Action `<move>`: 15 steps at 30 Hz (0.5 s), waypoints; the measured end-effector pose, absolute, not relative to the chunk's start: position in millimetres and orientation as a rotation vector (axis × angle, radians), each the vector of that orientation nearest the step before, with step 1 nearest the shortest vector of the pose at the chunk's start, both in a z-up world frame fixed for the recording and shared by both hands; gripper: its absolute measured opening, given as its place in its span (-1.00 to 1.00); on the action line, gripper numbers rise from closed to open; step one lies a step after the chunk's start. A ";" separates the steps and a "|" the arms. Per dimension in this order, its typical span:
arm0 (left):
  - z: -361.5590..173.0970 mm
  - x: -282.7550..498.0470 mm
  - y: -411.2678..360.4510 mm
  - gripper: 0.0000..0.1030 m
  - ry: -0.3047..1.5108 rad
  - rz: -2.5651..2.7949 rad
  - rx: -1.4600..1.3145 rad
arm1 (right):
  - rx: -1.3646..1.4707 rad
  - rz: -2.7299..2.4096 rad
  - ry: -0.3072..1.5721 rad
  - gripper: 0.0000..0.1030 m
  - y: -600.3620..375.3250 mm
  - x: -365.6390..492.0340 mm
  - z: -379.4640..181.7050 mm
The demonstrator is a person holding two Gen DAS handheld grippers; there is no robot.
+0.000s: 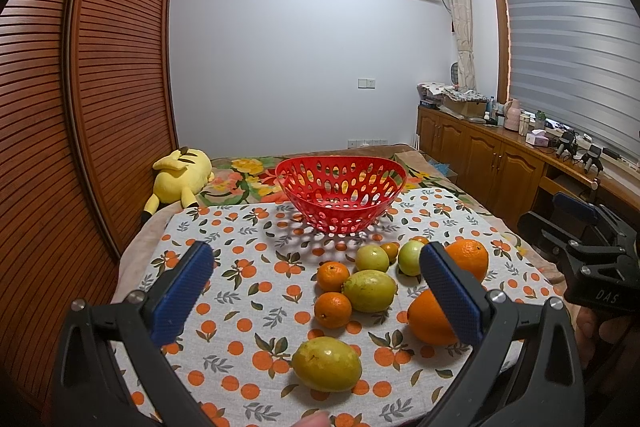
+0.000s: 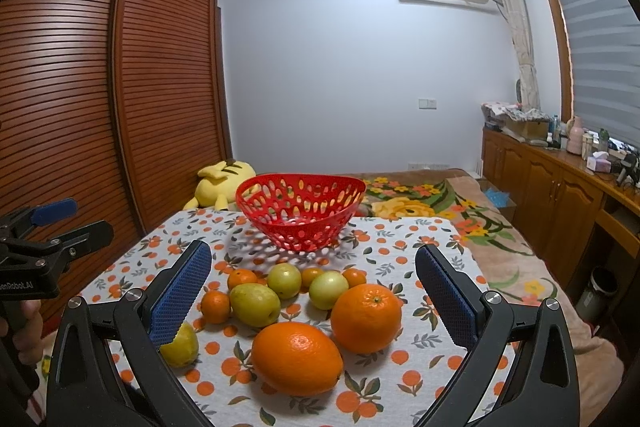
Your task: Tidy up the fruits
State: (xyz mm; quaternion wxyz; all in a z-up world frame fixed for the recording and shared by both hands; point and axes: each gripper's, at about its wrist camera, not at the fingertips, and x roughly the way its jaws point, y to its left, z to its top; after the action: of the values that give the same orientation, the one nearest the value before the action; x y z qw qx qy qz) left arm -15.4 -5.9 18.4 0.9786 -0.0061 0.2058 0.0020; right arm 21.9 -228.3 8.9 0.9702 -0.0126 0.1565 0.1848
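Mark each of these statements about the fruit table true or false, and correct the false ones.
1. The red basket holds two oranges. False: it holds no fruit.
2. Both hand-held grippers, left and right, are open. True.
3. The yellow plush toy lies on the tablecloth. False: it lies on the bed behind it, by the wardrobe.
4. The fruit lies on the tablecloth, nearer the cameras than the basket. True.
5. The right hand-held gripper grips a big orange. False: its fingers touch nothing.
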 end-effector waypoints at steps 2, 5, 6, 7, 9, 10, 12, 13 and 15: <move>18.3 -15.7 -5.7 1.00 0.414 0.006 -0.012 | -0.025 0.372 0.315 1.00 -228.3 22.4 8.6; 18.0 -15.8 -6.0 1.00 0.414 0.005 -0.013 | -0.025 0.372 0.315 1.00 -228.4 22.7 8.5; 17.4 -15.9 -5.8 1.00 0.413 0.005 -0.013 | -0.026 0.372 0.315 1.00 -228.3 22.8 8.4; 17.5 -16.0 -5.9 1.00 0.413 0.005 -0.013 | -0.026 0.372 0.316 1.00 -228.3 22.9 8.4; 17.4 -16.0 -6.2 1.00 0.415 0.004 -0.012 | -0.028 0.377 0.319 1.00 -227.0 22.9 6.8; 17.6 -16.2 -7.4 1.00 0.417 0.003 -0.011 | -0.029 0.378 0.322 1.00 -226.2 22.2 6.3; 16.0 -15.6 -8.2 1.00 0.426 0.004 -0.008 | -0.031 0.381 0.331 1.00 -224.4 22.4 3.6; 13.5 -14.4 -7.8 1.00 0.434 0.004 -0.009 | -0.033 0.381 0.337 1.00 -223.7 22.7 1.6; 8.6 -12.7 -6.3 1.00 0.448 0.004 -0.013 | -0.037 0.387 0.353 1.00 -221.5 25.1 -4.6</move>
State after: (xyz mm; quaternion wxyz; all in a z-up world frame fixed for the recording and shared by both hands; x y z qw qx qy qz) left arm -12.7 -6.3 8.6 0.9749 -0.0063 0.2223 0.0022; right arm 25.1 -221.5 -4.6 0.9657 -0.0185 0.1746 0.1911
